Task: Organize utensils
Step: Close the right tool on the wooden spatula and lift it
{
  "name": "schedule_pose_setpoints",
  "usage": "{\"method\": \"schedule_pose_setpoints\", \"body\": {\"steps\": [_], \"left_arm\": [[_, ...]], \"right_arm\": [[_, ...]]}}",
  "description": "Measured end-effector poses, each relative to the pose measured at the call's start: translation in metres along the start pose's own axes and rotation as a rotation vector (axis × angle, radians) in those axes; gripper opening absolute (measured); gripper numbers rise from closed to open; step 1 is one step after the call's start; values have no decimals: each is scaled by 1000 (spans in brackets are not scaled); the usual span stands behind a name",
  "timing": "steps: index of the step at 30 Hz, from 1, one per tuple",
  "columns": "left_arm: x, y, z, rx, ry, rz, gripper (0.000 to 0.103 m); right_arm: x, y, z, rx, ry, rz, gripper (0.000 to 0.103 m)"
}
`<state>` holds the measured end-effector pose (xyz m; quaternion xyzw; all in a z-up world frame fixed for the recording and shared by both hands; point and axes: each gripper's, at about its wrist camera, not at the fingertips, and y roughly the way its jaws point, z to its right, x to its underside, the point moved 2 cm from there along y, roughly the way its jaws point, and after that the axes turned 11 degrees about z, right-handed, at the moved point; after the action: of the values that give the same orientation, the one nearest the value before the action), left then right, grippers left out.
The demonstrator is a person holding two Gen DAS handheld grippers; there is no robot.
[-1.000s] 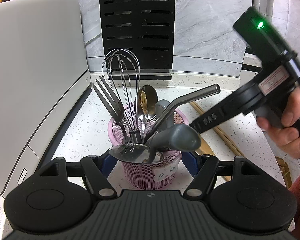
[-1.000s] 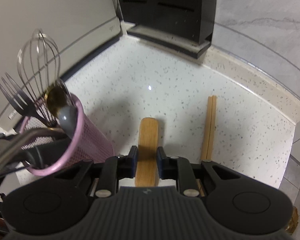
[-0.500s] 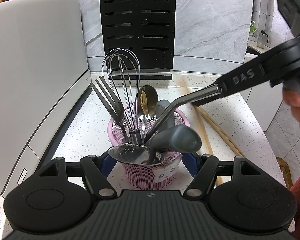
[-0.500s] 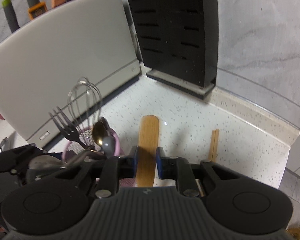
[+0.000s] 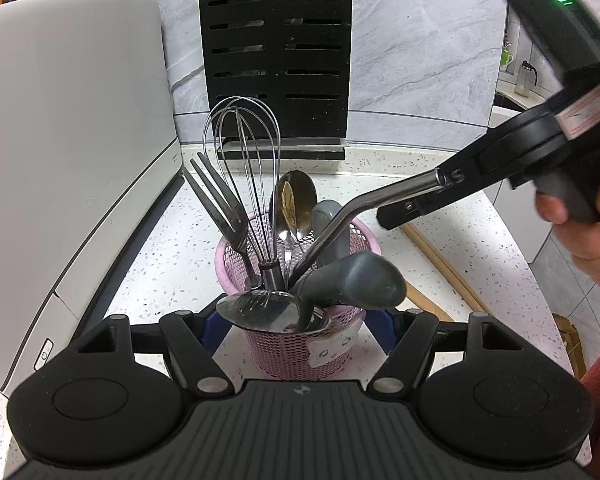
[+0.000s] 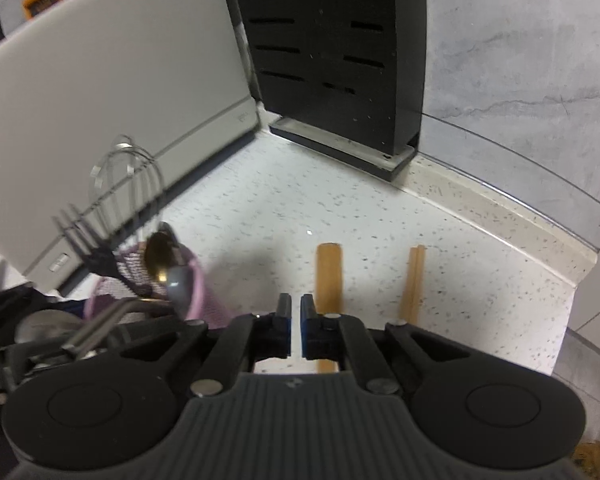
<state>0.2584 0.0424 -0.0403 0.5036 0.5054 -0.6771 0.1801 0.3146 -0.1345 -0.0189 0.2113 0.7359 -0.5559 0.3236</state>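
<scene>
Pink mesh utensil basket (image 5: 300, 344), seen from the left wrist, stands on the speckled white countertop (image 5: 172, 272) between the spread blue-padded fingers of the left gripper (image 5: 298, 330), which bracket its wall; actual contact cannot be told. It holds a steel wire whisk (image 5: 244, 152), dark fork (image 5: 216, 204), metal spoons, a bent steel straw (image 5: 364, 204) and a grey handle. Light and flexible, the basket would probably tip easily, so it is best held low on its wall.

Right wrist view: the right gripper (image 6: 295, 320) hangs nearly closed and empty, a narrow gap between its pads. A flat wooden spatula (image 6: 329, 280) lies on the counter just right of the pads, apart from them; a pair of wooden chopsticks (image 6: 412, 284) lies farther right. Both look light, stiff and thin, best pinched across the width near mid-length.
</scene>
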Motion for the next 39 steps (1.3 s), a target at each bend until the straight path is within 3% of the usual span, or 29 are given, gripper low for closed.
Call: {"method": "schedule_pose_setpoints", "body": {"steps": [1,3,11,15,20,29,30,39], "left_arm": [[0,0,0,0,0,0,82],[0,1,-1,1,1,2,82],[-1,5,-1,8,8,1,82],[-2,5,-2,13,12,-2,82],[-3,6,-2,18,15,-5,82],[-4,6,-6,18,12,-8,82],[-4,6,-5,17,13,-8,82],[-3,5,-5,16,7,-5,81]], "right_arm": [[0,4,1,9,-7,-10,6],[-1,14,1,24,-27,-35,18],[0,59,11,73,-39,-148,20],[-3,71,8,80,-52,-189,28],[-7,83,5,122,-61,-253,27],[-7,91,1,144,-82,-283,24],[-7,91,0,141,-84,-282,19],[-3,81,3,101,-43,-227,17]]}}
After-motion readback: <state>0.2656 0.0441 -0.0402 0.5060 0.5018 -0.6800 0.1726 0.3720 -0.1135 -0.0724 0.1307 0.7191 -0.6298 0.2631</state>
